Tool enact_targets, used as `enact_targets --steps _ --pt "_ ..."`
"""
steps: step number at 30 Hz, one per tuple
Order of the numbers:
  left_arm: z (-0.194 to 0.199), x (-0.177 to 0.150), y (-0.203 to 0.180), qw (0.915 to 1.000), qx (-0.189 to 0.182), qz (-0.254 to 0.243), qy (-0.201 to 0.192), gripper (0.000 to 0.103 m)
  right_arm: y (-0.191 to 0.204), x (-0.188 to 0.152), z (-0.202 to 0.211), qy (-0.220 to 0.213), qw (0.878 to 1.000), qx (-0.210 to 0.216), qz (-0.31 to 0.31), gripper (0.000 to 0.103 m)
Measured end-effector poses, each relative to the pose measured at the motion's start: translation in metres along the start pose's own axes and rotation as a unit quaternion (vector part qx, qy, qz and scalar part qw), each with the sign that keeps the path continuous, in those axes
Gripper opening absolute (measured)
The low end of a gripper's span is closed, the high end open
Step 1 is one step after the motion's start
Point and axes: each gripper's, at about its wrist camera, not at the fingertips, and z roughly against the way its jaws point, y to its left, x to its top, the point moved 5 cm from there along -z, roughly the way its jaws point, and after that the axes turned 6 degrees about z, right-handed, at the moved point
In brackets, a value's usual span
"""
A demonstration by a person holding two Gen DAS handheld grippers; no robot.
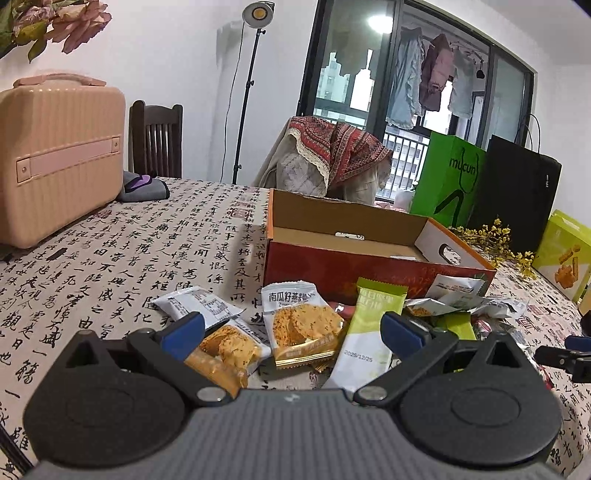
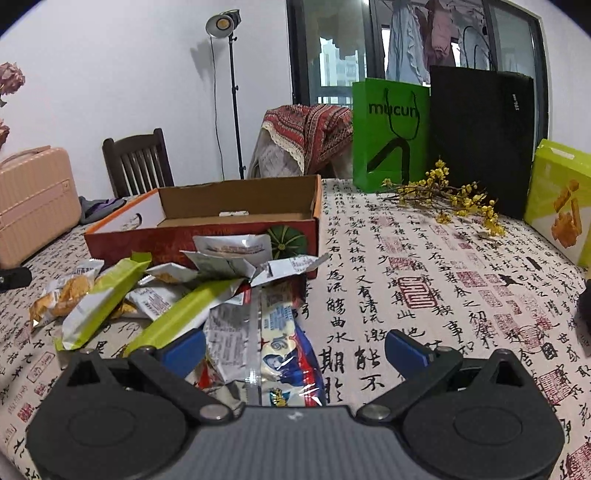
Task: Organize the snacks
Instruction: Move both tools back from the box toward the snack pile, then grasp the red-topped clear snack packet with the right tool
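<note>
Pink suitcase (image 1: 55, 155), green bag (image 2: 389, 134), lamp (image 1: 258, 13).

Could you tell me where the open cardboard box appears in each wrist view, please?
Left wrist: the open cardboard box sits right of centre, behind the snack packets.
Right wrist: the box sits left of centre, behind the packets.
Shared landmark: the green shopping bag stands beyond it in both.

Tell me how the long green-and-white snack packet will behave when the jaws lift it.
The green-and-white packet is thin film, so it probably flexes and droops if held by one end. It looks light. The glossy wrapper may slip, and it overlaps the cracker packet, which might shift.
</note>
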Motion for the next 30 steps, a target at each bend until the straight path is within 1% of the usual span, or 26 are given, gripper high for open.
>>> enact_targets --steps 7,12,16,19,21,23,24,26,30 --pt "-0.002 -0.003 0.002 1.0000 -0.003 0.001 0.004 0.103 0.006 -0.001 -0.022 0.031 0.999 0.005 -0.002 0.103" --pt "-0.004 -0.005 0.003 0.9999 -0.006 0.005 0.008 0.103 0.020 -0.001 -0.043 0.053 0.998 0.014 0.007 0.103" --pt "-0.006 -0.007 0.005 0.9999 -0.006 0.007 0.011 0.103 0.025 -0.002 -0.064 0.077 0.997 0.007 0.007 0.103" --pt "-0.006 -0.007 0.007 0.9999 -0.003 0.010 0.012 0.103 0.026 0.001 -0.072 0.081 0.997 -0.002 0.010 0.103" --pt "-0.006 -0.007 0.008 0.9999 -0.002 0.012 0.012 0.103 0.028 0.002 -0.073 0.079 0.997 -0.005 0.015 0.097" --pt "-0.006 -0.008 0.010 0.9998 -0.001 0.013 0.013 0.103 0.030 0.002 -0.069 0.071 0.997 -0.002 0.021 0.083" --pt "-0.007 -0.008 0.010 0.9998 -0.001 0.014 0.013 0.103 0.029 0.003 -0.067 0.069 0.997 -0.002 0.021 0.082" --pt "-0.007 -0.008 0.011 0.9998 0.000 0.015 0.014 0.103 0.027 0.002 -0.062 0.064 0.998 -0.003 0.018 0.072" --pt "-0.008 -0.008 0.011 0.9998 -0.002 0.016 0.015 0.103 0.023 0.004 -0.045 0.041 0.999 -0.004 0.014 0.070"
